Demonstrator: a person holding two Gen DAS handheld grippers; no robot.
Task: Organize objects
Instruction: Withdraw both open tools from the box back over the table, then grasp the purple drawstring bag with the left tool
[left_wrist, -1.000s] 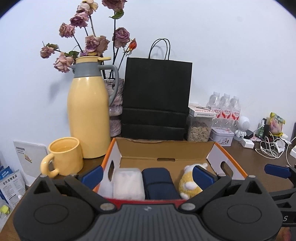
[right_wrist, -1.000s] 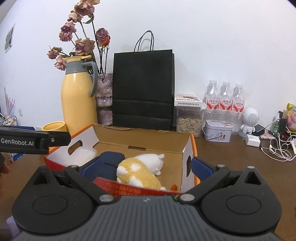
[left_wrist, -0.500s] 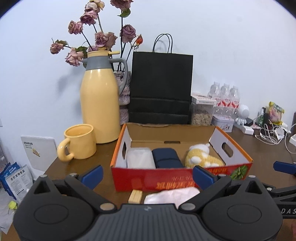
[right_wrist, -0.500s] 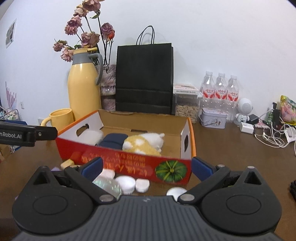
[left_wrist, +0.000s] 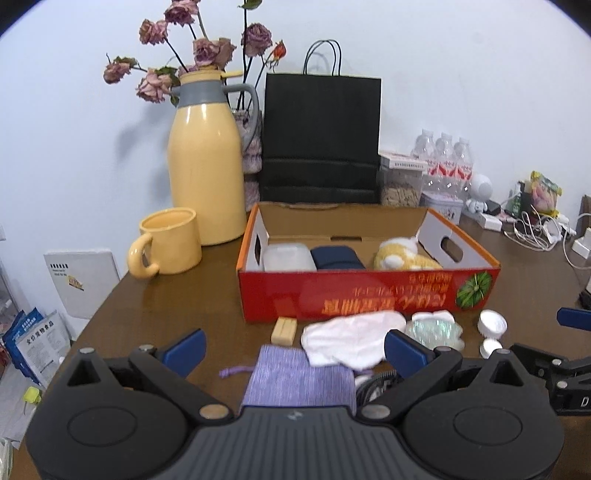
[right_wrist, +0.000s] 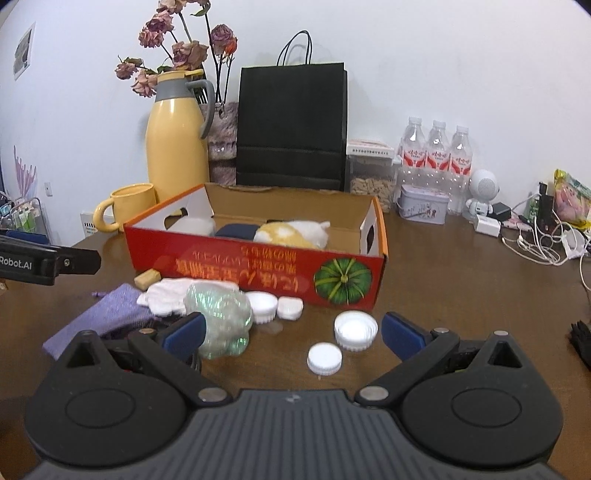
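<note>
While both grippers, left (left_wrist: 294, 346) and right (right_wrist: 291, 331), hang spread and empty, box (left_wrist: 354, 295) holds three half-hidden items; pouch (left_wrist: 295, 380) partly cut off by left gripper.

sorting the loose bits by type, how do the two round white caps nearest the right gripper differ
The larger white cap lies open side up, showing a ridged rim and hollow inside; the smaller white cap shows a flat, smooth top. The larger one lies closer to the red box, the smaller closer to the right gripper. Both are round, white and loose on the brown table, between the open fingers, untouched.
</note>
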